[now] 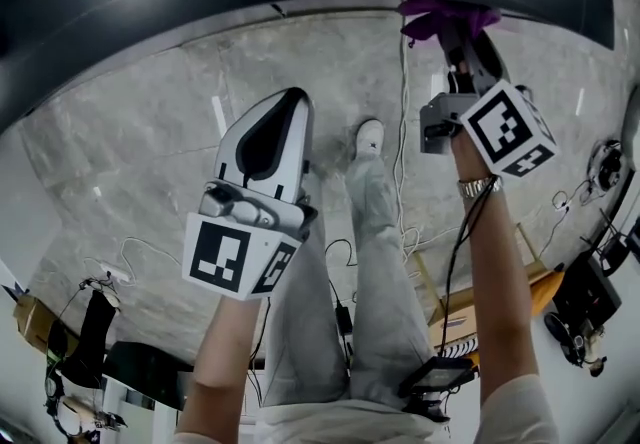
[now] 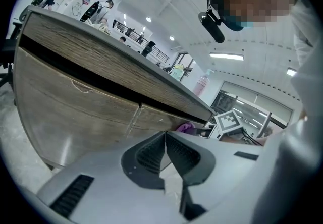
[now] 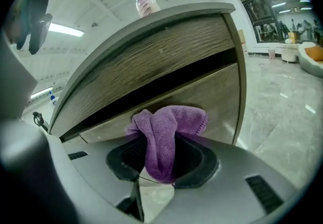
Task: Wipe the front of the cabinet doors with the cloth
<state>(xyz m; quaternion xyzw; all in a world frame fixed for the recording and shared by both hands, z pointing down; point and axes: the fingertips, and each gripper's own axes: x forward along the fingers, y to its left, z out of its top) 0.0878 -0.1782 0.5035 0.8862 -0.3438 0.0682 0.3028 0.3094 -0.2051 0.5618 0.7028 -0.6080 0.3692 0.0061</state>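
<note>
A purple cloth point(image 3: 166, 132) is bunched between the jaws of my right gripper point(image 3: 160, 160), which is shut on it. The cloth's top rests against the wood-grain cabinet door point(image 3: 222, 92) just under the dark gap below the countertop. From the head view the cloth point(image 1: 440, 20) shows at the cabinet's lower edge, with the right gripper point(image 1: 462, 52) held up to it. My left gripper point(image 1: 283, 102) hangs over the floor, away from the cabinet, its jaws shut with nothing in them. In the left gripper view the closed jaws point(image 2: 165, 140) point at the cabinet doors point(image 2: 75, 102).
A pink bottle point(image 3: 144, 1) stands on the countertop point(image 3: 166, 21). Cables point(image 1: 405, 222) trail across the marble floor point(image 1: 150, 162) by the person's legs. A chair and equipment sit at the right point(image 1: 585, 302). The cabinet's right end point(image 3: 241, 81) meets bare floor.
</note>
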